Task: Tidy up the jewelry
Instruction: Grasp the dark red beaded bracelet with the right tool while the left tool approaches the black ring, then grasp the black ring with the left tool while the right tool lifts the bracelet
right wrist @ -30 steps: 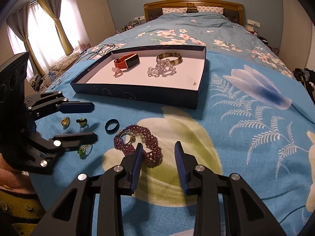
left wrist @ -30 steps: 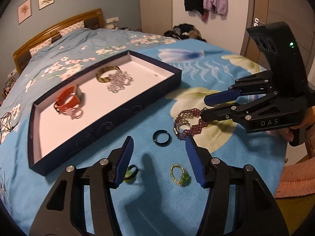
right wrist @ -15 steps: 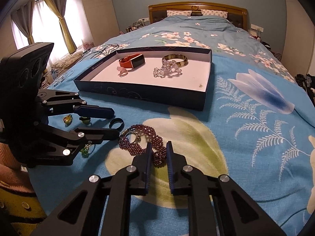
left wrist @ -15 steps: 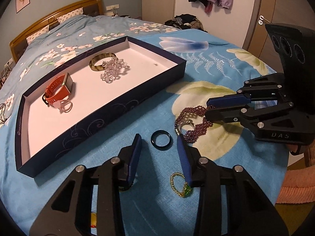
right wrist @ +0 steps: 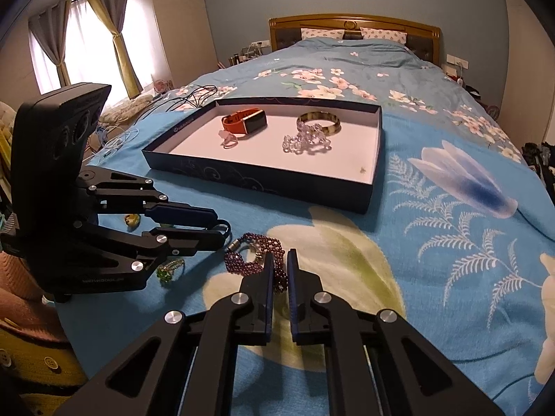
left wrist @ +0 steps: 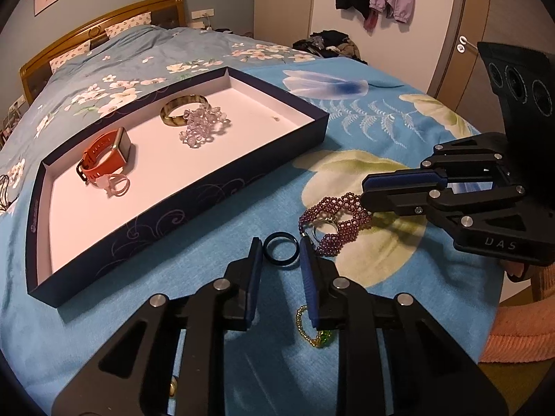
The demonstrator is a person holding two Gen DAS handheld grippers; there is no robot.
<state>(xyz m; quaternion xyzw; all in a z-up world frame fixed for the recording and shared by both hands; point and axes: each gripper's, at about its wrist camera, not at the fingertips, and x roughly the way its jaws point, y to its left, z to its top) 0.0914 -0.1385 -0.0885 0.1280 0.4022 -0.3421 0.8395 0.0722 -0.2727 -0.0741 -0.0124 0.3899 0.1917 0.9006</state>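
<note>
Jewelry is split between the navy tray (left wrist: 194, 194) and the bed's blue cover (left wrist: 242, 357) nearer the cameras.

Left wrist view: the left gripper (left wrist: 279, 256) brackets the black ring (left wrist: 281, 248), which lies flat on the cover just off the tray's near long edge. Its fingers (left wrist: 255, 270) have just been closing, and a sliver of cover shows on each side, so I read them as not yet pressing. To finish well, keep the tips low and squeeze across the ring's widest part, or it may pop out. A second ago these fingers stood much wider, with the ring well beyond their tips.

Right wrist view: the right gripper (right wrist: 280, 267) is pinched on the near loop of the purple bead bracelet (right wrist: 258, 258), which rests on the cover's pale flower. Lift slowly, since the silver ring (left wrist: 324, 227) inside the bracelet's loop may drag. Earlier its fingers (right wrist: 267, 277) were apart around those beads.
</note>
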